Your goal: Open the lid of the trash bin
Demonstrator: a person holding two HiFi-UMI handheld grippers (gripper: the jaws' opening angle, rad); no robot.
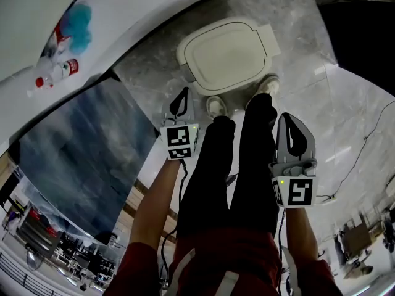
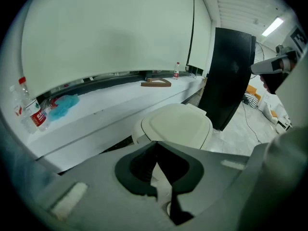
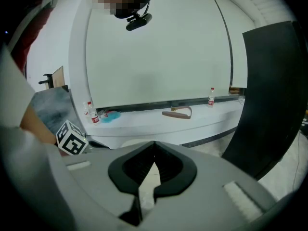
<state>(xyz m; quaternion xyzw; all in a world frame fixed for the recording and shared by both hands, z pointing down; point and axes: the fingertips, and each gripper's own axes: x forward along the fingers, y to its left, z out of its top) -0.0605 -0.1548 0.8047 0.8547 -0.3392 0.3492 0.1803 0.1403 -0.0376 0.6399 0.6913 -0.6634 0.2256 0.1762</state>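
The trash bin [image 1: 228, 54] stands on the marble floor against the white ledge, its cream lid [image 2: 178, 124] down flat. I stand right in front of it, black trouser legs and white shoes [image 1: 215, 105] at its base. My left gripper [image 1: 183, 97] hovers near the bin's front left edge, jaws shut with nothing between them. In the left gripper view the left gripper [image 2: 155, 146] points at the lid from a short distance. My right gripper [image 1: 291, 123] is held lower right of the bin, beside my right leg, also shut and empty; its tips [image 3: 154, 143] meet.
A white ledge [image 2: 96, 109] runs behind the bin, carrying water bottles [image 1: 58, 73], a blue cloth [image 1: 78, 20] and a brown object [image 2: 155, 83]. A tall black panel [image 2: 231, 76] stands right of the bin. A grey board [image 1: 80, 159] leans on the left. Cables [image 1: 370, 134] trail on the floor.
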